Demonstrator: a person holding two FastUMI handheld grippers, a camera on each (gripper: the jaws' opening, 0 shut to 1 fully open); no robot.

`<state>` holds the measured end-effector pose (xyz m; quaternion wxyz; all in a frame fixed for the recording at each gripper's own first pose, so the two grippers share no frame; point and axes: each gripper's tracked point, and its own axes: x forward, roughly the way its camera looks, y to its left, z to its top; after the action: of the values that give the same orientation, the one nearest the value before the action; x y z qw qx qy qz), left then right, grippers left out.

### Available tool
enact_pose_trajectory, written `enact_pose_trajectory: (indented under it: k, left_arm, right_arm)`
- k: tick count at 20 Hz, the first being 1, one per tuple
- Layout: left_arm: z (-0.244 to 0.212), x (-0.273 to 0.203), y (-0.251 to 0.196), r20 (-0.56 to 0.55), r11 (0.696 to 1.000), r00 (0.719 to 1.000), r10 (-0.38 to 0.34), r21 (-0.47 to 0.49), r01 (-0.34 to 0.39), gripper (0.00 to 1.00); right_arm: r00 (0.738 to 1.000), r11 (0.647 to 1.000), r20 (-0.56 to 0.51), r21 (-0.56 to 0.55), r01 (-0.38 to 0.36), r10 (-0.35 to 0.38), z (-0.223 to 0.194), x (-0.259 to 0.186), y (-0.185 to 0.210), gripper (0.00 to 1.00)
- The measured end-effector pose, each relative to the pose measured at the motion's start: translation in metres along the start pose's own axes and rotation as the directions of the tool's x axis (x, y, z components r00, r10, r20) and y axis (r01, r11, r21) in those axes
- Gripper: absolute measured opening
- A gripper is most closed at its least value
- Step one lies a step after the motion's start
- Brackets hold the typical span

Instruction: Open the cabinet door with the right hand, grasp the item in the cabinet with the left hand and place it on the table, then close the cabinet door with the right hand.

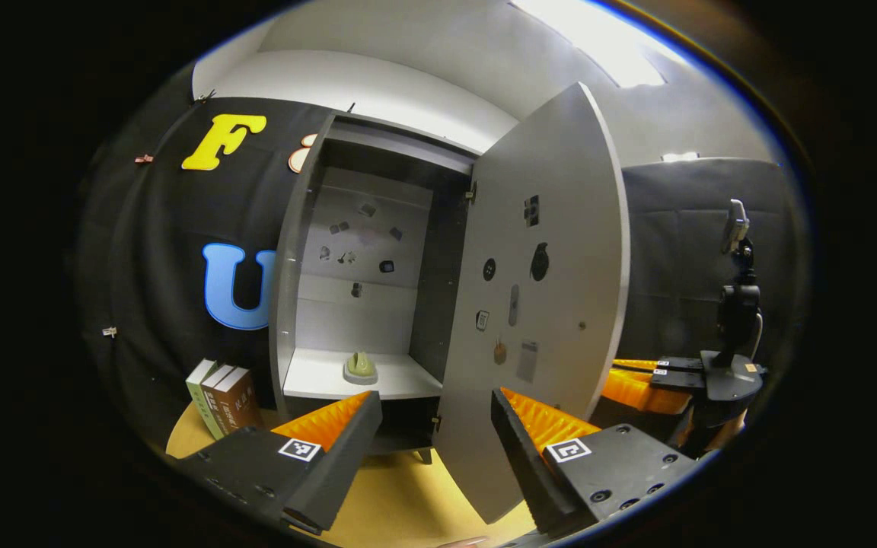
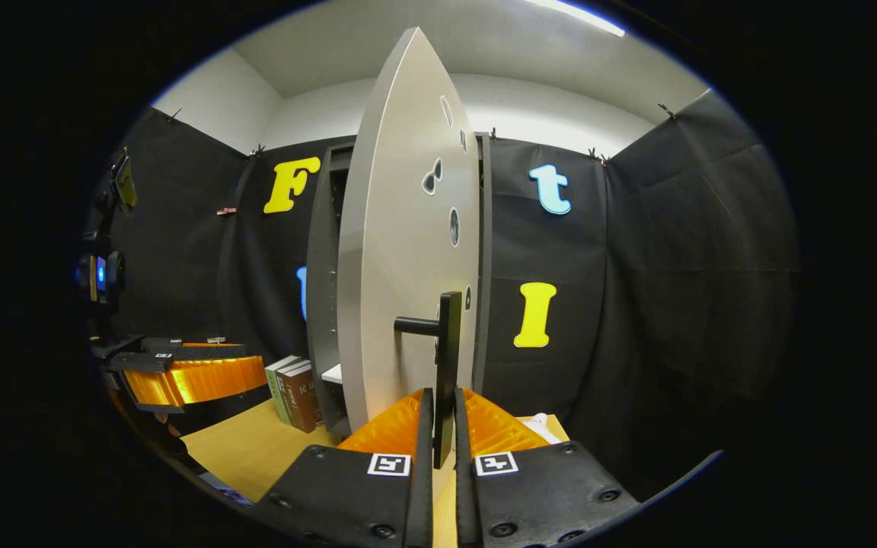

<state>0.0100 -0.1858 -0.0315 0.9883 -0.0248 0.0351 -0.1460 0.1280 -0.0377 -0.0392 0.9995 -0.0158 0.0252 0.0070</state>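
Step 1 looks done: my right hand-held gripper is clamped on the door handle, cabinet door swung wide. Left hand-held gripper is wide, empty, aimed at the item, maybe a small green-ish thing, on the shelf. Next: reach in w/ left, close on it.

A row of books stands upright at the lower left of the left gripper view, on a tan tabletop that runs along the bottom of the frame. In the right gripper view the same books sit left of center, low in the frame. A camera on a black stand rises at the right edge of the left gripper view. A ceiling light glows at the upper right.
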Motion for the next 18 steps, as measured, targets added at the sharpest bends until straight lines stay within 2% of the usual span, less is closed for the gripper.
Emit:
enact_pose_trajectory:
  k: [1,2,4,7,8,9,10,11,12,13,14,16,17,18]
  left_arm:
    - [0.001,0.006,0.001,0.004,1.0,1.0,0.008,0.003,-0.008,0.92]
    - [0.002,0.012,0.002,0.009,1.0,1.0,0.019,0.008,-0.019,0.92]
    - [0.004,0.022,0.004,0.018,0.999,0.999,0.035,0.018,-0.035,0.92]
    - [0.004,0.029,0.004,0.021,1.0,0.999,0.024,0.015,-0.024,0.92]
    - [0.004,0.029,0.004,0.018,1.0,1.0,0.016,0.015,-0.016,0.87]
    - [0.004,0.03,0.006,0.014,1.0,1.0,0.009,0.017,-0.009,0.87]
    - [0.004,0.029,0.007,0.009,1.0,1.0,0.002,0.019,-0.002,0.87]
    - [0.002,0.03,0.01,0.005,1.0,1.0,-0.006,0.02,0.005,0.92]
    - [0.003,0.03,0.014,0.004,1.0,1.0,-0.014,0.02,0.014,0.87]
    - [0.004,0.029,0.018,0.009,1.0,1.0,-0.024,0.021,0.023,0.87]
    - [0.007,0.031,0.023,0.015,0.999,0.999,-0.033,0.023,0.032,0.92]
    - [0.01,0.036,0.034,0.022,0.998,0.999,-0.047,0.033,0.046,0.91]
    - [0.01,0.04,0.042,0.022,0.998,0.999,-0.048,0.036,0.047,0.87]
    - [0.009,0.045,0.049,0.02,0.998,0.999,-0.046,0.037,0.046,0.9]
  right_arm:
    - [1.0,1.0,0.005,0.0,0.006,-0.006,0.0,0.002,-0.004,0.16]
    - [1.0,1.0,0.006,0.001,0.013,-0.013,0.0,0.002,-0.007,0.16]
    - [1.0,1.0,0.005,-0.002,0.029,-0.029,0.0,0.002,-0.014,0.16]
    - [0.998,0.998,0.005,0.001,0.068,-0.068,0.001,-0.002,-0.029,0.11]
    - [0.997,0.997,0.005,0.013,0.071,-0.071,0.002,-0.004,-0.031,0.11]
    - [0.998,0.997,0.007,0.03,0.064,-0.065,0.002,-0.004,-0.03,0.19]
    - [0.998,0.998,0.009,0.036,0.06,-0.061,0.002,-0.004,-0.028,0.11]
    - [0.998,0.998,0.011,0.03,0.061,-0.062,0.003,-0.004,-0.028,0.11]
    - [0.997,0.997,0.011,0.012,0.072,-0.072,0.003,-0.006,-0.03,0.11]
    - [0.996,0.996,0.009,-0.006,0.088,-0.088,0.002,-0.01,-0.032,0.11]
    - [0.995,0.994,0.006,-0.016,0.104,-0.104,0.001,-0.016,-0.035,0.11]
    - [0.986,0.986,-0.001,-0.024,0.168,-0.168,-0.001,-0.033,-0.047,0.11]
    - [0.978,0.978,-0.004,-0.026,0.206,-0.206,-0.002,-0.043,-0.052,0.11]
    - [0.968,0.968,0.003,-0.029,0.25,-0.25,0.0,-0.057,-0.056,0.1]
